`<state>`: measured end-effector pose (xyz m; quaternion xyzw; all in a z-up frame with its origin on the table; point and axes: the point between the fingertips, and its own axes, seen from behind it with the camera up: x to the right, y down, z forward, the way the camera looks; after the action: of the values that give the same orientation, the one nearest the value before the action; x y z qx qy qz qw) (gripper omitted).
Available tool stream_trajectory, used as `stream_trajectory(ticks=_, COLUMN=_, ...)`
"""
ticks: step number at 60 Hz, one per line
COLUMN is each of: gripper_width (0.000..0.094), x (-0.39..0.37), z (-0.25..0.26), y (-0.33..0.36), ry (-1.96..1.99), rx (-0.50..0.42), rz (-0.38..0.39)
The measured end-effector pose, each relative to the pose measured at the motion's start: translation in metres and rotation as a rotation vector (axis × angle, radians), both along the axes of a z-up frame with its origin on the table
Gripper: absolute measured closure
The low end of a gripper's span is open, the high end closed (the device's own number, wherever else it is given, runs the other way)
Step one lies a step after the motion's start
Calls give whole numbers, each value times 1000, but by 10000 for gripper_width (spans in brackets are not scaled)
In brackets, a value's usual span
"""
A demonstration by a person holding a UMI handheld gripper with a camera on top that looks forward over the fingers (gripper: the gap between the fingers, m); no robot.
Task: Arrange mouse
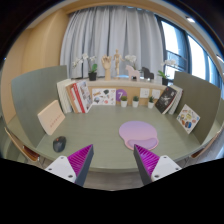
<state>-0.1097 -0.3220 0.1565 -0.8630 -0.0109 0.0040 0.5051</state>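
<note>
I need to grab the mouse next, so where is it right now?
In the gripper view, the mouse sits on the green desk, ahead and left of the open gripper, far left of the pink mouse pad.

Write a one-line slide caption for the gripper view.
Open gripper hovers short of a green desk, with the dark mouse and a pink mouse pad lying apart beyond it.

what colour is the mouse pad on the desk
Light pink, or lilac; the round mouse pad lies beyond the open gripper, seen in the gripper view.
</note>
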Motion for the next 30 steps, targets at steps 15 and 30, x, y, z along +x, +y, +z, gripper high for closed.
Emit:
stream_trajectory(ticks=15, gripper_width=126, x=-133, z=-104, y=-18, ry=25, rx=-183, rz=115)
stream_trajectory(ticks=30, gripper_width=113, x=-242, z=-157, y=17, ry=3, rx=-266, rz=227)
